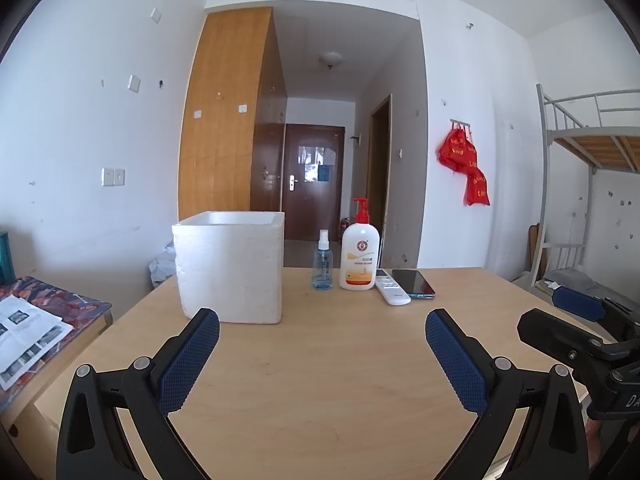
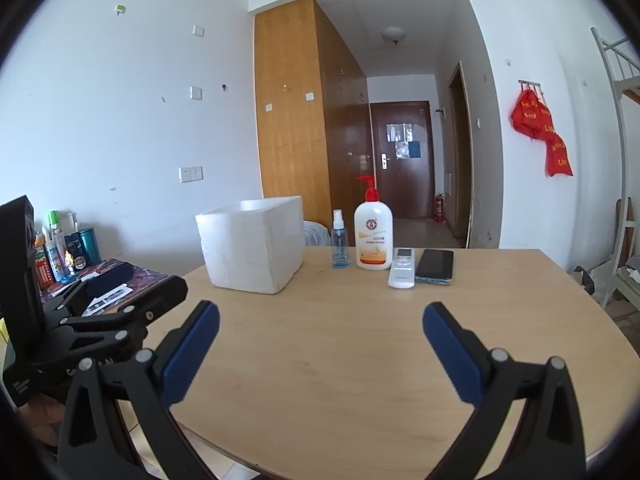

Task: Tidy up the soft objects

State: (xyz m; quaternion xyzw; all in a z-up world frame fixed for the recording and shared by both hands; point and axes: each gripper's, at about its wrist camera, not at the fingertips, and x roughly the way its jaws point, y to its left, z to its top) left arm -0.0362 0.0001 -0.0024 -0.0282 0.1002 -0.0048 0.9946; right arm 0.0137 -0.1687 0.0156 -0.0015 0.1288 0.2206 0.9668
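A white foam box [image 1: 230,266] stands open-topped at the far left of the wooden table [image 1: 340,360]; it also shows in the right wrist view [image 2: 254,246]. Its inside is hidden. No soft objects show on the table. My left gripper [image 1: 322,334] is open and empty, held over the table's near edge, just in front of the box. My right gripper [image 2: 320,330] is open and empty, over the table's near edge. Each gripper shows at the edge of the other's view, the right one [image 1: 576,328] and the left one [image 2: 116,300].
A small spray bottle [image 1: 322,260], a red-pump lotion bottle [image 1: 359,250], a white remote [image 1: 392,290] and a dark phone [image 1: 413,283] stand at the table's far side. A side table [image 1: 60,312] with papers is left, with bottles [image 2: 60,248]. A bunk bed [image 1: 592,152] is right.
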